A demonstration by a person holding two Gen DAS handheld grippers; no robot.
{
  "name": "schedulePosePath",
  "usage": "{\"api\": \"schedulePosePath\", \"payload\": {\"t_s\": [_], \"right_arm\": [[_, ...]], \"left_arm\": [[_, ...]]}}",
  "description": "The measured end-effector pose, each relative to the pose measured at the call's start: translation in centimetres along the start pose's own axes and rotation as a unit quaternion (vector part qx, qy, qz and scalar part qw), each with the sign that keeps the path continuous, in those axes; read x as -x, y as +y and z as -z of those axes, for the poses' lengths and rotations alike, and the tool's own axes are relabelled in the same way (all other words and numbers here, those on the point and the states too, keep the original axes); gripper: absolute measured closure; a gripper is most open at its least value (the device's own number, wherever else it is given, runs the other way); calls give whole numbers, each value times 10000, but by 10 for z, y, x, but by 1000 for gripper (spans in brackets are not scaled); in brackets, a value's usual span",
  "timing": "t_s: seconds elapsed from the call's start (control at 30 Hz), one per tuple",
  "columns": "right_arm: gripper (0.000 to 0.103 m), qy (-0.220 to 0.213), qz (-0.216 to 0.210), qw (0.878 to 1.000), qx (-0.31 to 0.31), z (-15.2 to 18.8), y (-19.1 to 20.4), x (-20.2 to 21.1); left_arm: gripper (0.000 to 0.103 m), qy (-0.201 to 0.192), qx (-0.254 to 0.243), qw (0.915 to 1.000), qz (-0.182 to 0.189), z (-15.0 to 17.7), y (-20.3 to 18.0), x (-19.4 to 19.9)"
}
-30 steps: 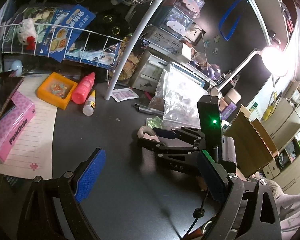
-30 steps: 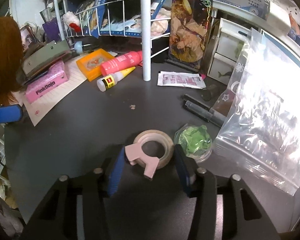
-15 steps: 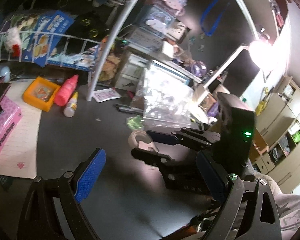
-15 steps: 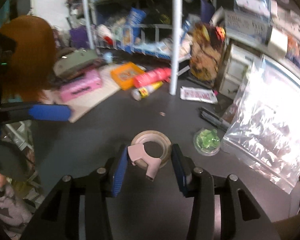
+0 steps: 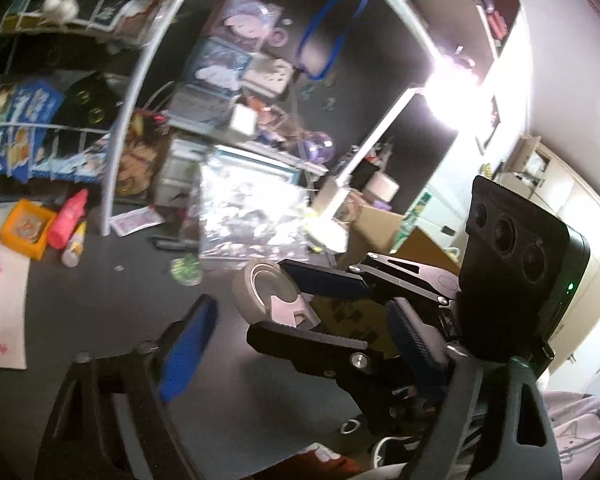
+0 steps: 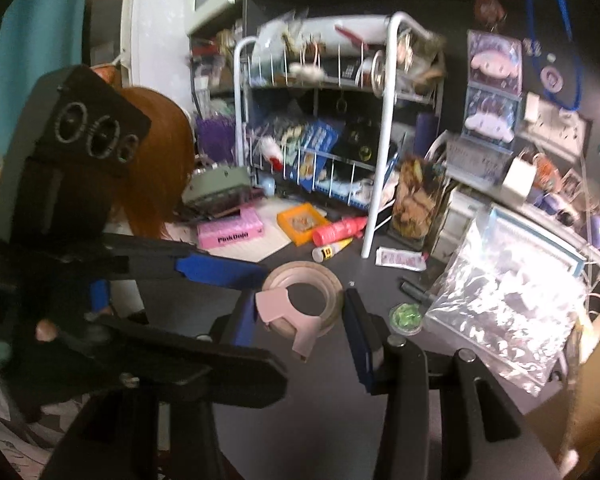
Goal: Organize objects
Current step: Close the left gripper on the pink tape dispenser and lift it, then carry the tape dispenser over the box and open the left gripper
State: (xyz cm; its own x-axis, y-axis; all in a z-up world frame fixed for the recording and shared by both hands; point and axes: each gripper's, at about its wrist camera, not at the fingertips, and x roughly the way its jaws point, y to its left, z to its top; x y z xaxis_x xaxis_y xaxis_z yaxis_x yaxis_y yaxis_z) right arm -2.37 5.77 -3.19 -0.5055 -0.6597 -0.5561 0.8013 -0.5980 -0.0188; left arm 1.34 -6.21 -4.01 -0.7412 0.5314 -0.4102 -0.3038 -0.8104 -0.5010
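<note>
My right gripper (image 6: 300,320) is shut on a roll of clear tape in a pink dispenser (image 6: 300,304) and holds it lifted above the dark desk (image 6: 340,420). In the left wrist view the right gripper (image 5: 300,300) shows with the tape roll (image 5: 266,294) between its blue pads. My left gripper (image 5: 300,328) is open and empty, close beside the tape; it also shows in the right wrist view (image 6: 220,300), its blue finger (image 6: 220,270) near the roll.
A white wire rack (image 6: 380,132) stands at the back. On the desk lie a pink bottle (image 6: 338,230), a glue bottle (image 6: 330,250), an orange tray (image 6: 300,222), a pink box (image 6: 230,234), a green-filled lid (image 6: 406,314), pens (image 6: 414,288) and a clear plastic bag (image 6: 508,300).
My right gripper has lifted the tape roll off the desk and brought it up toward my left gripper. Both cameras have tilted up.
</note>
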Motion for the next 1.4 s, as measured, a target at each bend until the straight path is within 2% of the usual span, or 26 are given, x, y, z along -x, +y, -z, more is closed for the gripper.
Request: {"api": "schedulePosePath", "payload": {"t_s": [0.3, 0.6, 0.87, 1.1, 1.4], "right_arm": [[62, -366, 433, 9984, -42, 7, -16, 60], [62, -573, 920, 9935, -354, 26, -54, 109], [62, -574, 1389, 9861, -706, 51, -93, 145], [62, -486, 1620, 9811, -941, 68, -120, 161], [62, -370, 1709, 9785, -1096, 81, -138, 166]], "left_arm": [[40, 66, -413, 9987, 292, -11, -49, -20], [40, 404, -797, 9938, 668, -24, -99, -70], [41, 810, -1052, 9869, 918, -29, -137, -121], [41, 1107, -1160, 9820, 1003, -28, -157, -154], [41, 1276, -1209, 9799, 939, -27, -164, -173]]}}
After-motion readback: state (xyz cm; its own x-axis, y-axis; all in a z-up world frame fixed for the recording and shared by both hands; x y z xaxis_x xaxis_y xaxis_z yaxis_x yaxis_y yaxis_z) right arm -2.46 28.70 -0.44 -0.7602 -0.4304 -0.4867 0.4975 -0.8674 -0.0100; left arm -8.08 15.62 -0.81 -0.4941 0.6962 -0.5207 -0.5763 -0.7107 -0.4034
